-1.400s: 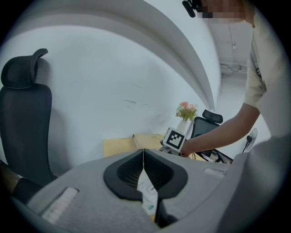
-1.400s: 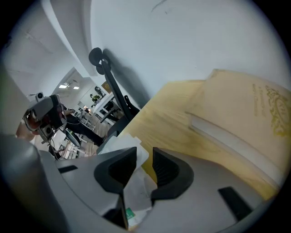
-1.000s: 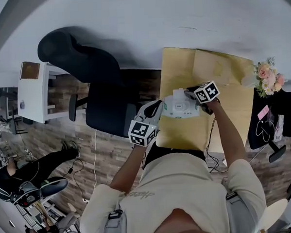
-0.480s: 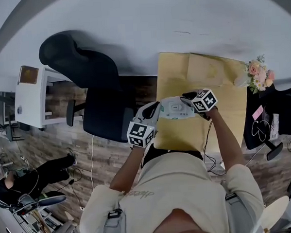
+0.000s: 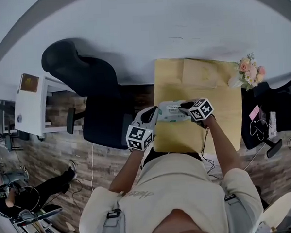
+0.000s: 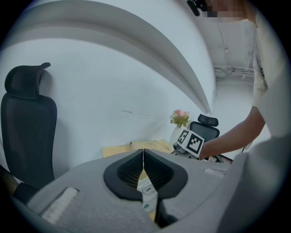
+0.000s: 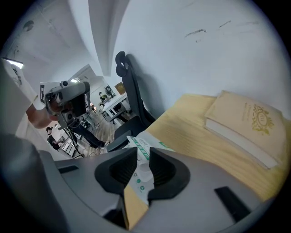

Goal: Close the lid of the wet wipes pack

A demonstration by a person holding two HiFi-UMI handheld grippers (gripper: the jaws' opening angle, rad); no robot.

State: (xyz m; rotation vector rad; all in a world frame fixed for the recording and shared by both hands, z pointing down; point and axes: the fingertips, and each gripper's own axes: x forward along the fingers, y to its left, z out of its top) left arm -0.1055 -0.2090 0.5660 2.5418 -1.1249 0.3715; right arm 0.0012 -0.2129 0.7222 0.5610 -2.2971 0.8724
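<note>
The wet wipes pack (image 5: 171, 110), white with green print, hangs above the near left part of the yellow table (image 5: 222, 100), held from both ends. My left gripper (image 5: 157, 114) is shut on its left end. In the left gripper view the pack (image 6: 148, 195) sits pinched between the jaws of the left gripper (image 6: 143, 182), showing a small "OPEN" label. My right gripper (image 5: 184, 107) is shut on the right end. In the right gripper view the pack's edge (image 7: 138, 152) runs between the jaws of the right gripper (image 7: 142, 167). Whether the lid is up or down I cannot tell.
A closed tan book (image 7: 250, 123) lies on the table at the back. A vase of pink flowers (image 5: 250, 73) stands at the far right corner. A black office chair (image 5: 93, 87) is left of the table, and a white side table (image 5: 33, 102) is further left.
Both grippers have kept hold of the pack. It has turned from showing its broad top face to lying more edge-on, and it sits slightly lower and further left in the head view.
</note>
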